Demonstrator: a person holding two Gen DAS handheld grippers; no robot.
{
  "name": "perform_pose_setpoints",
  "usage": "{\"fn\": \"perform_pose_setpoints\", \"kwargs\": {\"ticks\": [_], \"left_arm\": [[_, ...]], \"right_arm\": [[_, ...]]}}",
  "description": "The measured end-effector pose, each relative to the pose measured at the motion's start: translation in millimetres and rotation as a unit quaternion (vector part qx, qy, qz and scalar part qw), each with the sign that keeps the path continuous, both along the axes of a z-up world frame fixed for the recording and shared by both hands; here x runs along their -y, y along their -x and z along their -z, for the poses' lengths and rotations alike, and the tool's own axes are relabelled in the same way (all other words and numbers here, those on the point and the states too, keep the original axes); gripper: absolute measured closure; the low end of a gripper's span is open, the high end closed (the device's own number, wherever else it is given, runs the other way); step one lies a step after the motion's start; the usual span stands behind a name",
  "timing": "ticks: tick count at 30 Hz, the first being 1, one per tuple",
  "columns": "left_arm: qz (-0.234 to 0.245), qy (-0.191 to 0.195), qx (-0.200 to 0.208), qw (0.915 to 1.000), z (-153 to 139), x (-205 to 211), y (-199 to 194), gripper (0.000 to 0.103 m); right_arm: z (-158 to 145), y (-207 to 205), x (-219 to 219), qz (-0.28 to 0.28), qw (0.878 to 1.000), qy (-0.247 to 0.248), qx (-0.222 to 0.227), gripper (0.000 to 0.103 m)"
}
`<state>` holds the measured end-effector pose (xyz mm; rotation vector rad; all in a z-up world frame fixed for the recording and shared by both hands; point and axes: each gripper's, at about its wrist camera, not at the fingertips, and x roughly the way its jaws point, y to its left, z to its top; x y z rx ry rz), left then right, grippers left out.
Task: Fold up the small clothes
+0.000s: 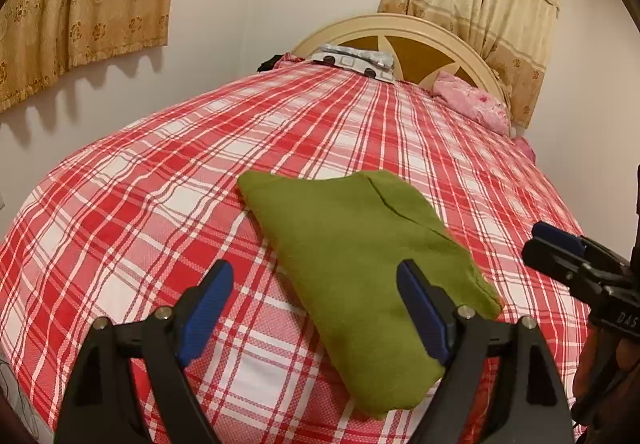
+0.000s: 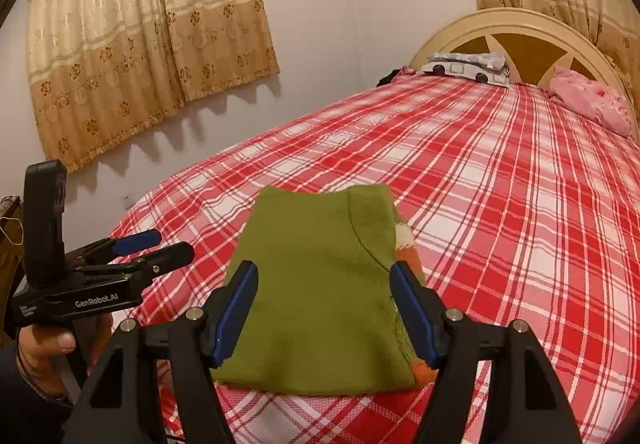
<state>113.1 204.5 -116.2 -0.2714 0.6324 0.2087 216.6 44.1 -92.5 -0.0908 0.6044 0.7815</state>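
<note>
two grippers hanging above a bed [image 1: 160, 172], both with jaws spread wide and nothing between the pads. lying flat on the red plaid cover near the foot of the bed: a folded green garment [image 1: 360, 244], an orange and white patch peeking out along its right edge in the right wrist view. left gripper [image 1: 316, 308] poised over the near left part of the garment, not touching it, blue pads well apart. right gripper [image 2: 324, 308] hovering over the garment's near half, framing it between blue pads, clear of the cloth. left gripper also showing at the left of the right wrist view, gripped by a hand [image 2: 52, 348]. resting far off at the headboard [image 1: 400, 32]: a grey patterned pillow [image 1: 356, 62] and a pink pillow [image 1: 472, 100]. hanging on the wall behind: beige floral curtains [image 1: 84, 4].
</note>
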Motion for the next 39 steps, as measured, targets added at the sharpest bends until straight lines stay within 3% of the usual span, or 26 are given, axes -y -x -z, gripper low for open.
{"fn": "perform_pose_setpoints", "kwargs": {"ticks": [39], "left_arm": [[0.008,-0.018,0.005,0.9998,-1,13,2,0.017]], "right_arm": [[-8,17,12,0.005,1.0,-0.026,0.014,0.034]]}}
